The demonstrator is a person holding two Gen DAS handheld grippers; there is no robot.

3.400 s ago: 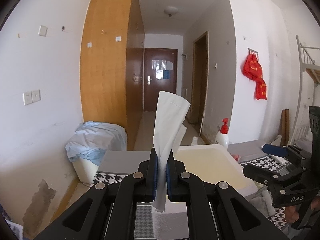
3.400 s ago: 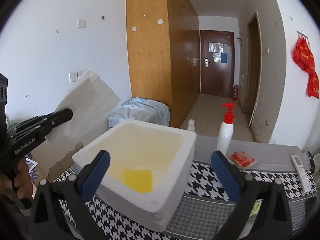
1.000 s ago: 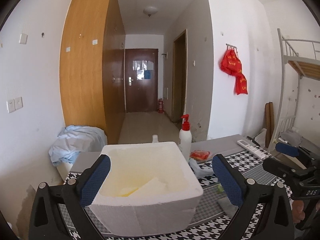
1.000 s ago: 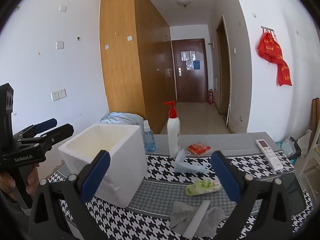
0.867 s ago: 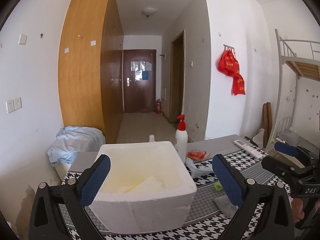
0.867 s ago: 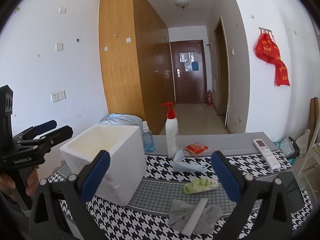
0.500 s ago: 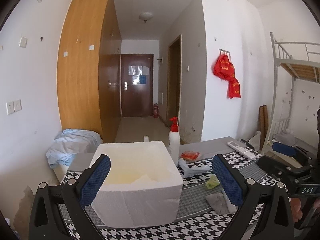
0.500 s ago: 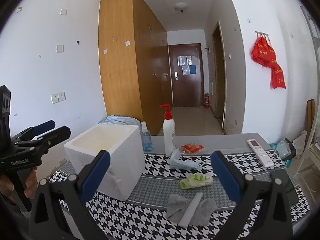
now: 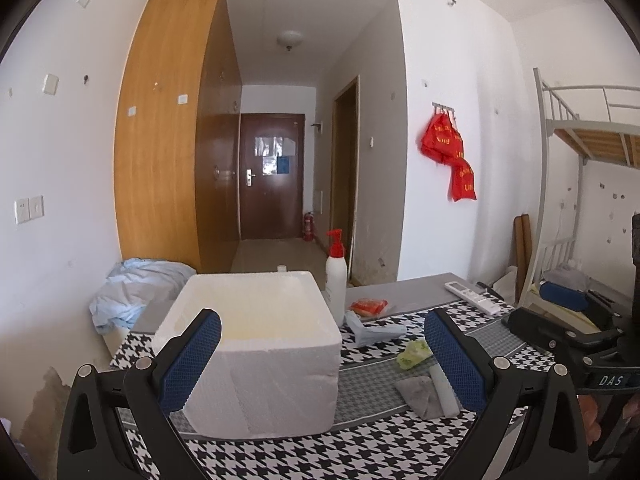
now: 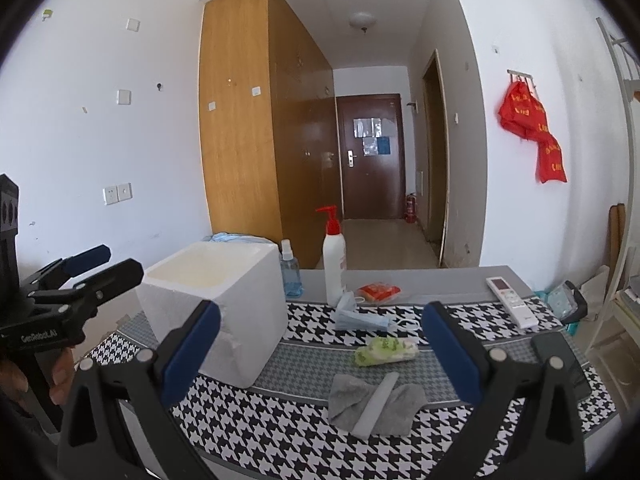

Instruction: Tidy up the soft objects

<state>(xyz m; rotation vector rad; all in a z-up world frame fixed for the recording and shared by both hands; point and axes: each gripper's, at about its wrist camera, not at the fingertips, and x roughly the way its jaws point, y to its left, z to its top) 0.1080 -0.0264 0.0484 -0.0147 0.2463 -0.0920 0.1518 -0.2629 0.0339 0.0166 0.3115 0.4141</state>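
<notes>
On the houndstooth tabletop (image 10: 280, 432) right of the foam box (image 10: 224, 304), gray cloth (image 10: 376, 402), green packet (image 10: 386, 351) and face masks (image 10: 360, 316) remain unsorted, left tongs (image 9: 320, 356) and right tongs (image 10: 320, 352) both spread, empty.

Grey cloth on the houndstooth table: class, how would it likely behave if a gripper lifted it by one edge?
The grey cloth lies crumpled, so it would probably droop. The white strip resting across it might slide off.

White walls (image 9: 460, 60), wooden wardrobe (image 9: 168, 128), dark door (image 10: 370, 156).
</notes>
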